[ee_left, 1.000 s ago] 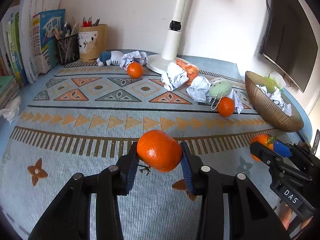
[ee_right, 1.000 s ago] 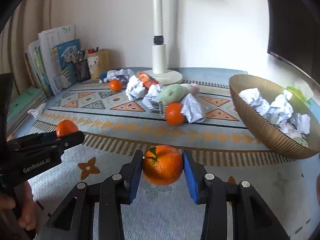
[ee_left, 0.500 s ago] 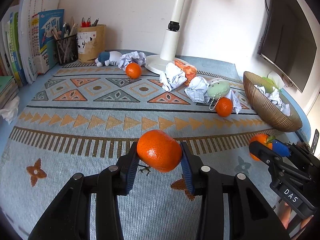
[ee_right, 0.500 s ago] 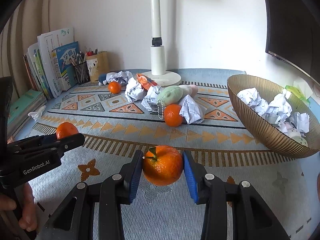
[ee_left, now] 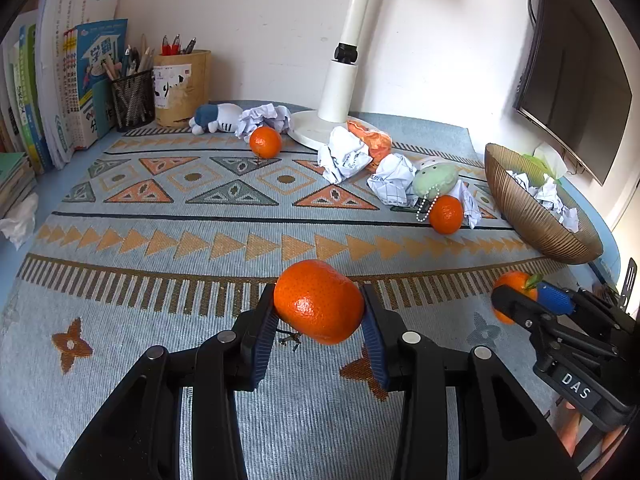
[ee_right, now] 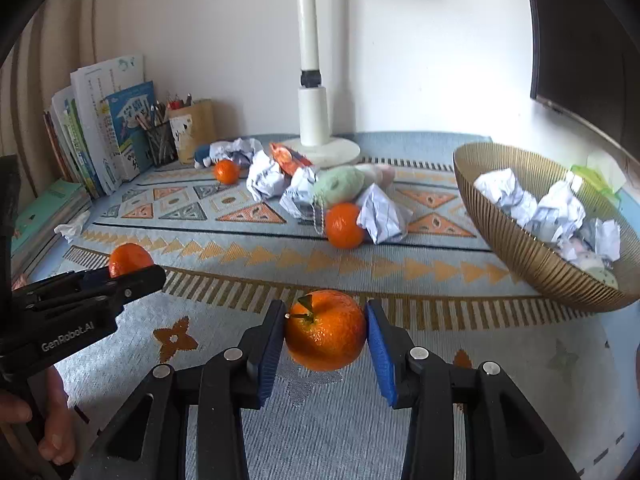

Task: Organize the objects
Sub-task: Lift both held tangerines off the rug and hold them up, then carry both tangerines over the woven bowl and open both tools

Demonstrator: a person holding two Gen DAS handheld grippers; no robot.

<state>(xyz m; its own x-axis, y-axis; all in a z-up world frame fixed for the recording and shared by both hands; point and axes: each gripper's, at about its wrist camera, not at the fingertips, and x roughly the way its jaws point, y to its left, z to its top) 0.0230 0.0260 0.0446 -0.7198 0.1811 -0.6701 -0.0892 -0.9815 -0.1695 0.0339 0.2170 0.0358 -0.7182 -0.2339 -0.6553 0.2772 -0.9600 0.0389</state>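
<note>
Above the patterned tabletop (ee_left: 160,240), one tangerine (ee_left: 319,301) is held clamped in the left gripper (ee_left: 319,320) and another (ee_right: 325,330) in the right gripper (ee_right: 325,336), the gold bowl (ee_right: 520,248), apparently paper-filled, lying nearer the right.

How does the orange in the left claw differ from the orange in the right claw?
The left claw's orange shows no stem or leaf; the right claw's orange has a short stem with a small leaf on top. The left one looks squatter and tilted; the right one looks rounder, stem up. Both are bright orange, each clamped between blue pads above the patterned mat.
</note>
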